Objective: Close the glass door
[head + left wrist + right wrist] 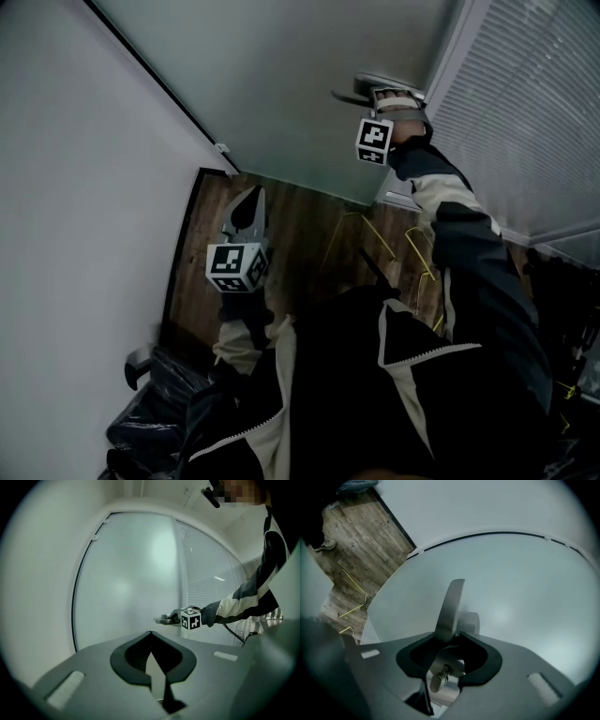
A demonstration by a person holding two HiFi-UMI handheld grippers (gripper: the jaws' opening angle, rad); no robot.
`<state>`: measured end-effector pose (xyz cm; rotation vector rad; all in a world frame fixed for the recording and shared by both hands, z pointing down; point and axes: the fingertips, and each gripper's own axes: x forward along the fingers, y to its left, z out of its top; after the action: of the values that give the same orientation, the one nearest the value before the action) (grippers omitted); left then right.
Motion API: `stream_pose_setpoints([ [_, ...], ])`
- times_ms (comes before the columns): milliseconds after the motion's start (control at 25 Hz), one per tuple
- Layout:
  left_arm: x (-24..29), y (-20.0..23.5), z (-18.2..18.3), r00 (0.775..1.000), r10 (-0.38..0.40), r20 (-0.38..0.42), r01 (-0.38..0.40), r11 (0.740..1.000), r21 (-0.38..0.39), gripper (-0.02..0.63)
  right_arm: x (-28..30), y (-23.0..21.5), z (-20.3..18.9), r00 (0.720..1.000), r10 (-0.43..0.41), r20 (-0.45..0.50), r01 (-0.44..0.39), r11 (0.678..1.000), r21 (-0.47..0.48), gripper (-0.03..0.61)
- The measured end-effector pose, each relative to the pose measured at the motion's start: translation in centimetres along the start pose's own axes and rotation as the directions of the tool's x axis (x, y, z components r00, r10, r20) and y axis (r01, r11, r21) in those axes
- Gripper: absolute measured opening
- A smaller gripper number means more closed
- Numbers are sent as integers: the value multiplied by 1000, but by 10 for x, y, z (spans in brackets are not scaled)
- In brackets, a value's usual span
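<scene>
The frosted glass door [281, 84] fills the top of the head view. Its metal lever handle [367, 84] sits near the door's right edge. My right gripper [382, 97] is shut on that handle, arm stretched out. In the right gripper view the handle [452, 604] runs up between the jaws of my right gripper [450, 637], and a key [437, 680] hangs in the lock below it. My left gripper [251, 199] hangs over the floor beside the white wall, shut and empty; in its own view the left gripper [150, 633] faces the door [126, 583].
A white wall [75, 187] runs along the left, with the door's black edge strip [159, 80] against it. Slatted blinds [534, 122] cover the panel right of the door. Thin yellow lines [375, 242] lie on the dark wooden floor [300, 220]. A black bag [159, 417] sits at lower left.
</scene>
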<state>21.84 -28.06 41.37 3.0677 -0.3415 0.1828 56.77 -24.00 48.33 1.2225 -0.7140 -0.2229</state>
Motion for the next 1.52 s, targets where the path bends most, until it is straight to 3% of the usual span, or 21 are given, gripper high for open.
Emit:
stream_pose_setpoints([
  [320, 8, 6, -2, 998, 68, -6, -69, 998, -2, 5, 45, -12, -18, 1000, -9, -12, 9, 1000, 11, 143],
  [840, 11, 18, 0, 995, 99, -2, -99, 995, 2, 5, 60, -18, -14, 1000, -21, -4, 21, 999, 38, 146],
  [1240, 16, 18, 5, 996, 84, -3, -84, 996, 4, 5, 40, -13, -7, 995, 90, 33, -94, 983, 157, 163],
  [1320, 19, 20, 6, 997, 79, 0, -79, 997, -2, 5, 18, -16, 2, 991, 100, 88, -120, 959, 258, 161],
  [1360, 22, 21, 5, 997, 78, -2, -78, 997, -9, 5, 4, -19, 7, 986, 105, 129, -143, 931, 336, 161],
  [1440, 32, 23, 5, 997, 72, -6, -73, 997, -33, 5, -26, -30, 15, 970, 97, 224, -201, 841, 503, 158],
  [1520, 42, 23, 7, 998, 58, -4, -58, 997, -50, 5, -60, -42, 24, 943, 53, 328, -265, 714, 647, 131],
])
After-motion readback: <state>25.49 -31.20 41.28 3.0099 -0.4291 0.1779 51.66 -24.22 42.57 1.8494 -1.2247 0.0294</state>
